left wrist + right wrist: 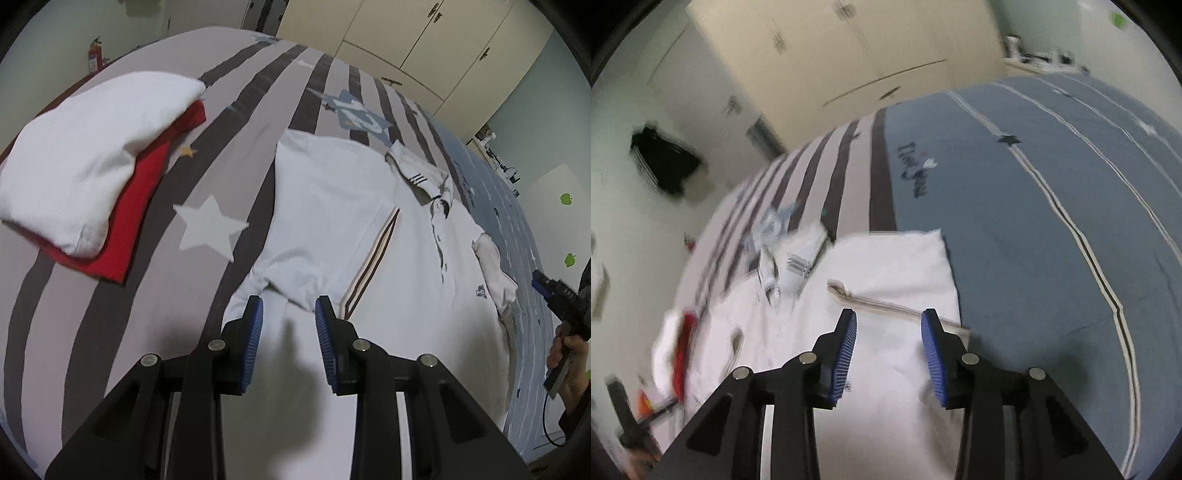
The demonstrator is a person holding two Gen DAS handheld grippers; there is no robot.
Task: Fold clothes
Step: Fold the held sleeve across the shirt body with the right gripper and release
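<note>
From the left wrist, the left hand-held gripper (289, 308) stands released, its blue pads apart over a bunched fold of the white polo shirt (413, 258), which lies spread on the striped bed (221, 147) straight ahead. One side is already folded inward, a striped sleeve band showing along the fold. Ahead and to the left sits a stack of folded clothes (85, 173), white on red. The cotton looks light, limp and prone to wrinkling; a pinch through both layers at the hem corner should hold best.

From the right wrist, blurred by motion, the right hand-held gripper (889, 323) is also released, poised above the shirt's folded sleeve panel (897, 262); whether the pads touch cloth is probably not decidable here.
</note>
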